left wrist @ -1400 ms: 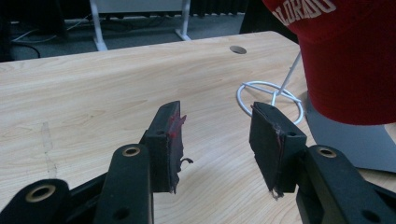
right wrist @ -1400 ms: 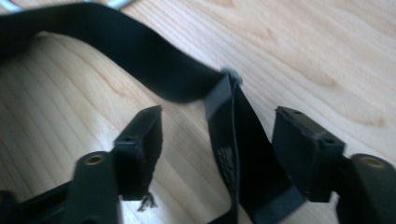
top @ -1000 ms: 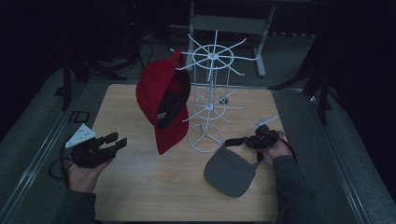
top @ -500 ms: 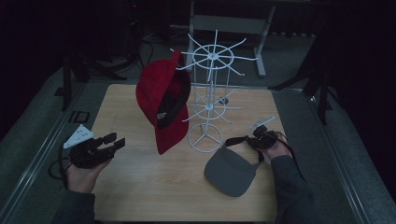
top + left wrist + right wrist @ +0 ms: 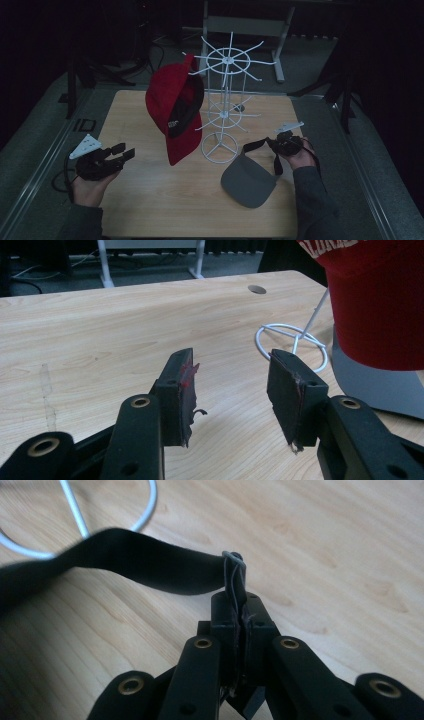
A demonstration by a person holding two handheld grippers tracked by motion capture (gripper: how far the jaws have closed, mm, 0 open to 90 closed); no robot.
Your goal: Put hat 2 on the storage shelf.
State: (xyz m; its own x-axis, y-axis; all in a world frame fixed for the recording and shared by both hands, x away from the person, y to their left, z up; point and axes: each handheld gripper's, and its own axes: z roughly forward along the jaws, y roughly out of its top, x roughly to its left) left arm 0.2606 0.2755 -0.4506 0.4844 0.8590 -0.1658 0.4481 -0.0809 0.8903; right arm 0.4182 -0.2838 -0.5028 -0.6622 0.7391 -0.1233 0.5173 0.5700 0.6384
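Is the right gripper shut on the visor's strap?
Yes: the right gripper has its jaws closed together, pinching the black strap.

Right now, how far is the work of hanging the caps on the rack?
Done: the red cap hangs on the white rack. In hand: the right gripper is shut on the grey visor's strap; the grey visor lies on the table. Left: hanging it. The left gripper is open.

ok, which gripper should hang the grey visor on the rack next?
Right, probably. The right gripper is already shut on the grey visor strap beside the white rack; the left gripper is open, empty and farther off.
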